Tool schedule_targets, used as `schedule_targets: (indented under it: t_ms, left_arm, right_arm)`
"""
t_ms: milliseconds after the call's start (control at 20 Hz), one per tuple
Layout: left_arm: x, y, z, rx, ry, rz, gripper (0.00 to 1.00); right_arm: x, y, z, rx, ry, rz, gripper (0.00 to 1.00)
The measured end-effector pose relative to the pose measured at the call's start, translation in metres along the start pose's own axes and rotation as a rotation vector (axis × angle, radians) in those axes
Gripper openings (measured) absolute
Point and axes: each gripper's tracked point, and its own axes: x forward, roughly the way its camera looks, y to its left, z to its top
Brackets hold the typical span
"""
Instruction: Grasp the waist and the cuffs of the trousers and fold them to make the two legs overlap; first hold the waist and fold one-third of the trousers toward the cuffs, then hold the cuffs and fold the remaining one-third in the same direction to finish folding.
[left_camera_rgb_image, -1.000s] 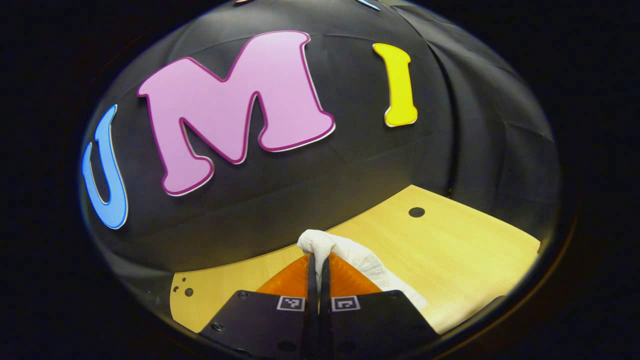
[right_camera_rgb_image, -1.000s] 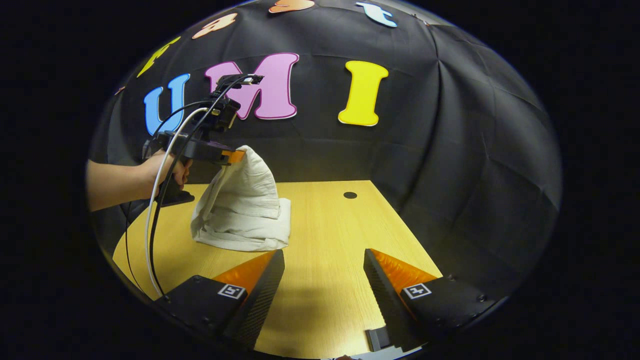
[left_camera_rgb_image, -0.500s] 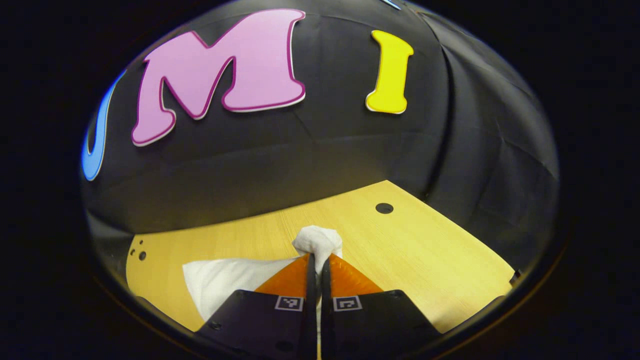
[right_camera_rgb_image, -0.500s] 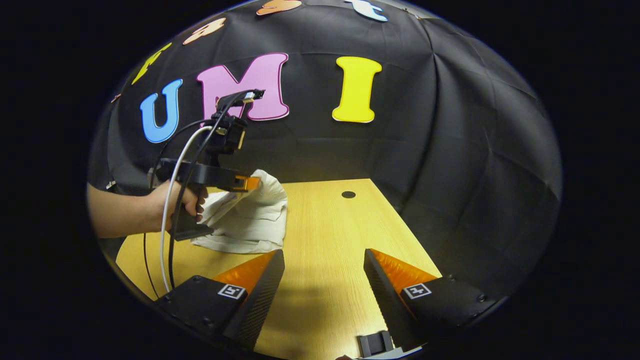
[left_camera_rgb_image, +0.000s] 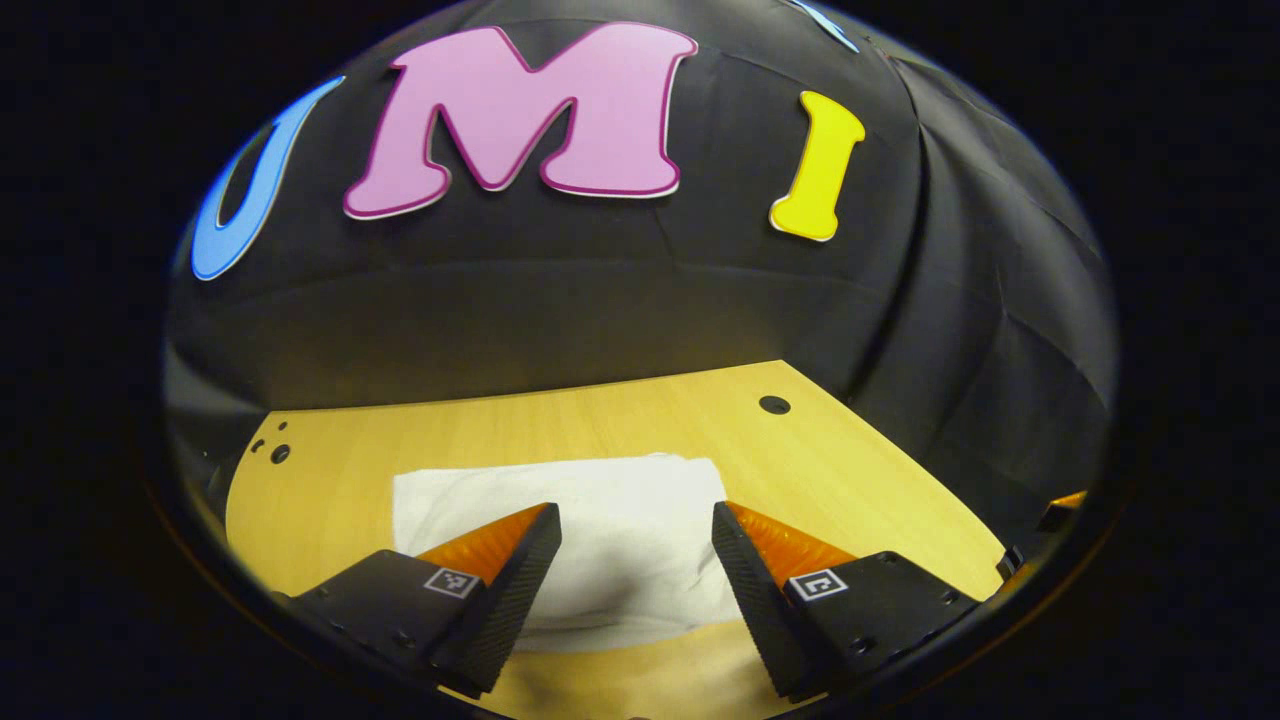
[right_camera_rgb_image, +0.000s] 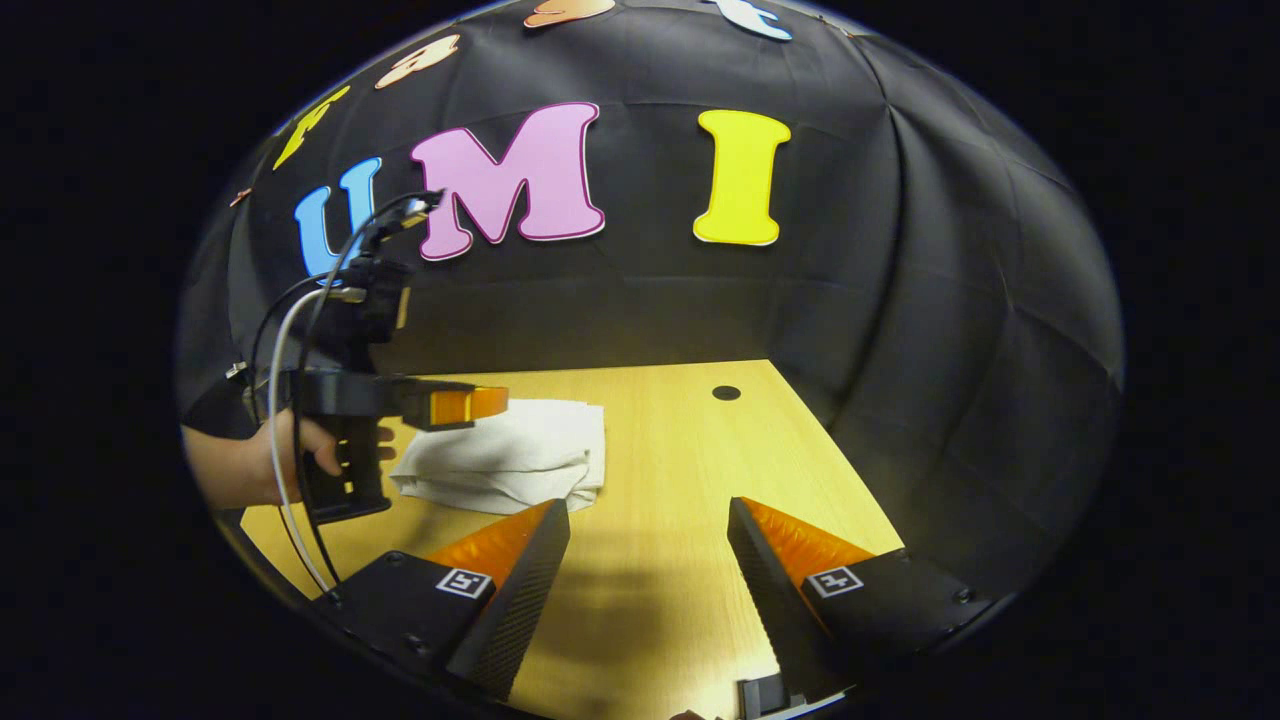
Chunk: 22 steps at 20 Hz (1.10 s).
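Left gripper (left_camera_rgb_image: 636, 530) stands wide open, holding nothing; the folded trousers (left_camera_rgb_image: 600, 540) lie flat on the table (left_camera_rgb_image: 850, 470) just ahead between its fingers. Right gripper (right_camera_rgb_image: 648, 530) also wide open and empty, trousers (right_camera_rgb_image: 510, 455) ahead to its left.

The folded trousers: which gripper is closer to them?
Left. The left gripper hangs open right over the folded trousers, fingers apart. The right gripper is open too, off to their side over bare table.

bare table (right_camera_rgb_image: 660, 470) right of trousers (right_camera_rgb_image: 510, 455)
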Motion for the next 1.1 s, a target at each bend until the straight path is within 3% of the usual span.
schedule_targets:
  t_ms: [300,600,900,1100]
  left_arm:
    - [-0.117,0.038,-0.017,0.010,-0.073,0.059,0.96]
    - [-0.232,0.060,-0.029,-0.027,-0.160,0.169,0.96]
    - [-0.307,0.068,-0.035,-0.151,-0.264,0.273,0.96]
    - [-0.338,0.060,-0.057,-0.195,-0.285,0.294,0.96]
  right_arm:
    - [-0.007,0.036,0.012,-0.008,-0.018,0.044,0.98]
    - [-0.040,0.064,0.020,0.008,-0.040,0.067,0.98]
    - [-0.089,0.089,0.015,0.027,-0.084,0.089,0.98]
    - [-0.117,0.107,-0.002,0.007,-0.101,0.114,0.98]
